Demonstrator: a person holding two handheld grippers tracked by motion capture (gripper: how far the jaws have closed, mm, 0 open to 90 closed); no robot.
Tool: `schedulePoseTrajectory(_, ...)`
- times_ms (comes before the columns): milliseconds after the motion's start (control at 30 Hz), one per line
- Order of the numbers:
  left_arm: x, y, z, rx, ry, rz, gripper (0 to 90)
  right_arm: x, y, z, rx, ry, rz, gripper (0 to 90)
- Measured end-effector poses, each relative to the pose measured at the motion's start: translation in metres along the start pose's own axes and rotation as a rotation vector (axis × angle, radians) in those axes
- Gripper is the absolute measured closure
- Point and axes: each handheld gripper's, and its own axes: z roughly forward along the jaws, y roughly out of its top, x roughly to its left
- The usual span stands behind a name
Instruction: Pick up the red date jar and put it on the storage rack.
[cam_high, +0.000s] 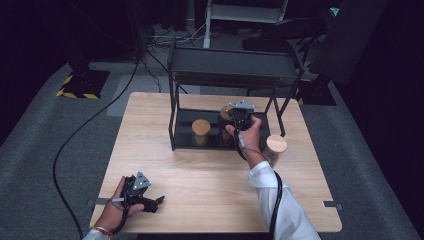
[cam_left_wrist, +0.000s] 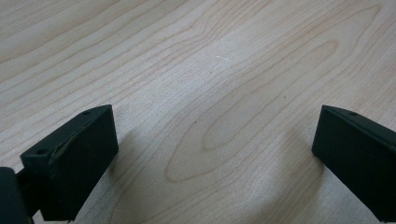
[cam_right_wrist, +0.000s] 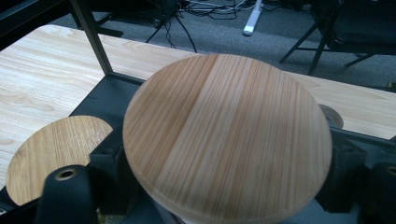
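Placing step, judged from the layout: the right gripper (cam_high: 239, 120), reaching in under the top shelf of the black rack (cam_high: 235, 67), stands over a wooden-lidded jar (cam_right_wrist: 227, 140) on the rack's lower tray (cam_high: 185, 127). In the right gripper view the broad lid lies between the two black jaws; whether the pads pinch the jar or have eased off cannot be told. A second lidded jar (cam_high: 201, 131) stands just beside it on the tray, to its left in the high view, and a third jar (cam_high: 274, 147) waits on the wooden table (cam_high: 200, 175) near the rack's right front leg. The next move calls for a straight withdrawal toward the person, clear of the top shelf and the posts. The left gripper (cam_high: 147, 200) rests at the near table edge, jaws spread over bare wood, with open room around it
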Motion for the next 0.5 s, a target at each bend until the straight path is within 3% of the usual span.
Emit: schedulePoseTrajectory(500, 0.0000, 0.0000, 0.0000, 0.000, 0.000, 0.000, 0.0, 0.0014, -0.0008, 0.0034, 0.010, -0.014, -0.002, 14.2)
